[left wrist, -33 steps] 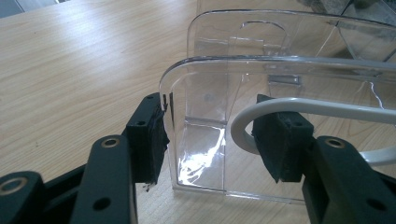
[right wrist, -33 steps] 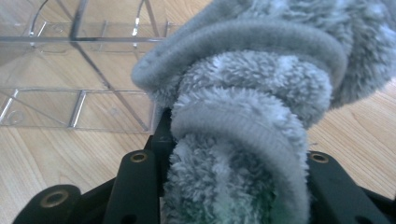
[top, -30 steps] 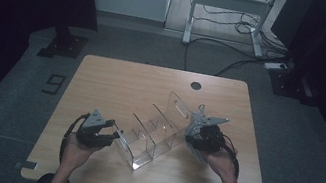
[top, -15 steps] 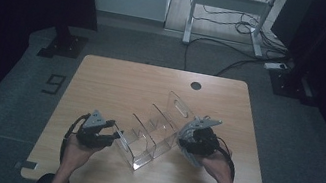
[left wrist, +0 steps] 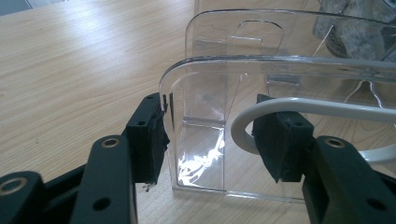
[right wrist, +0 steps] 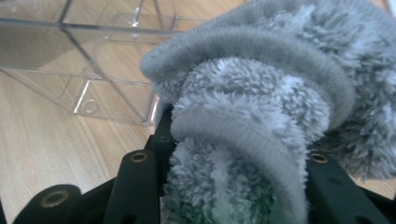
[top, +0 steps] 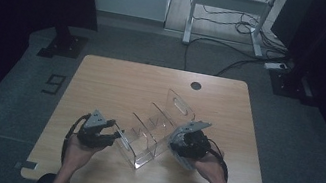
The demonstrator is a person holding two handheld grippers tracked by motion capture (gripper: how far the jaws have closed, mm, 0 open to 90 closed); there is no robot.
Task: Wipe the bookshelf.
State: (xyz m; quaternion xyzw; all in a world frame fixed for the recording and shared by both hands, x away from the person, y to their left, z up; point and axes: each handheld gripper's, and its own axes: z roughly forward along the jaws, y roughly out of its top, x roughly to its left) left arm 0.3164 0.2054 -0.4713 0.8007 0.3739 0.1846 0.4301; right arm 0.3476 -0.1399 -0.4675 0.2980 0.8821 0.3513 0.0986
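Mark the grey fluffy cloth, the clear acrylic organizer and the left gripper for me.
grey fluffy cloth [right wrist: 252,126]: right gripper view, its bunched middle.
clear acrylic organizer [top: 145,136]: high view, a middle divider.
left gripper [left wrist: 210,135]: left gripper view, midway between its fingertips.

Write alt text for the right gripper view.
A bunched grey fluffy cloth is clamped between the right gripper's two black jaws and spills over them. Behind it, at upper left, a clear plastic divided organiser stands on the light wooden table.
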